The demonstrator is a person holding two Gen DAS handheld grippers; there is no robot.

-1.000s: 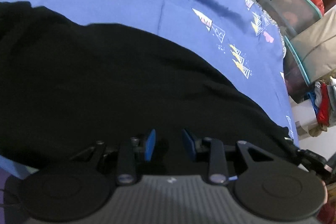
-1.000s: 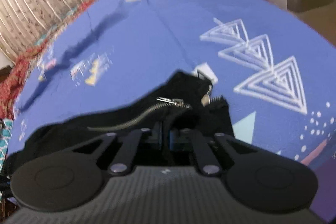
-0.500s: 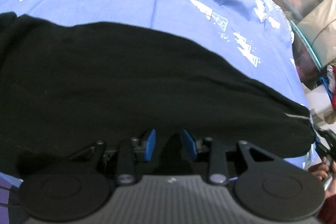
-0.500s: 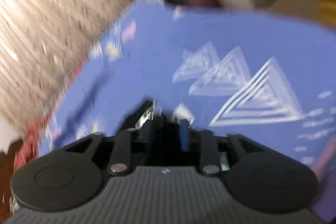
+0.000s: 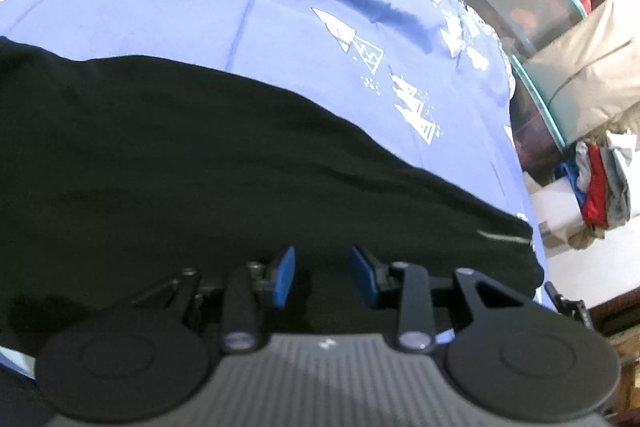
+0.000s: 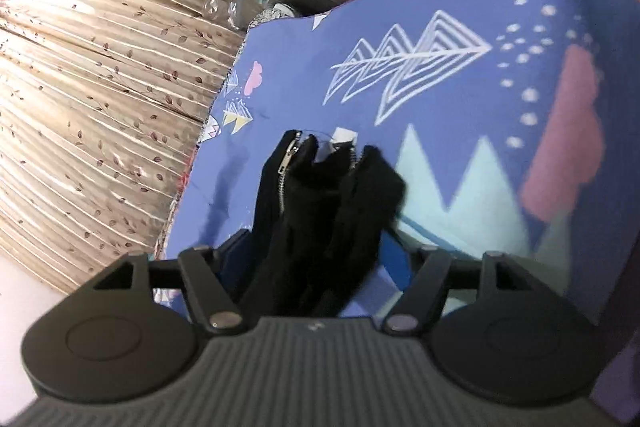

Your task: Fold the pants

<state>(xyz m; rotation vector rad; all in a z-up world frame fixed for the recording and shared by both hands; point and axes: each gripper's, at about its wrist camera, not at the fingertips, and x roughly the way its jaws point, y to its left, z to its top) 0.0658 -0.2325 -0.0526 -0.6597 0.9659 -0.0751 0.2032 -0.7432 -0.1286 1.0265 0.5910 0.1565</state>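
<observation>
1. A blue bedsheet printed with white line-drawn triangles, pale teal peaks and pink cloud shapes [image 5: 168,7] covers the whole working surface; a long dark crease or shadow runs across its far part in the left wrist view.
2. The black fabric pants [image 5: 200,167] lie spread across the near half of the sheet, a broad dark mass reaching from the left edge to the right, where a thin pale line marks the cloth near its end. In the right wrist view the zipped end of the pants [image 6: 320,195] stands bunched up off the sheet, its fly parted, silver zipper teeth [image 6: 285,167] showing on both edges and a small white label just beyond.
3. A cream pleated curtain with a small leaf print [image 6: 88,99] hangs beyond the sheet's far edge.
4. Clear storage boxes with teal rims [image 5: 540,27] stand beside the bed, and a beige cloth cover [image 5: 592,67] is draped over one.
5. A small heap of red, blue and grey clothes [image 5: 600,187] sits on a white ledge to the right.
6. The right gripper [image 6: 316,259], black with grey ribbed body, has its jaws spreading apart; the bunched waist end rises between them, and the pads stand clear of the cloth on both sides.
7. The left gripper [image 5: 322,277] hangs over the near edge of the pants; its blue pads [image 5: 285,275] stand a little apart and are drawing wider, with only dark cloth seen below the gap, none pinched.
</observation>
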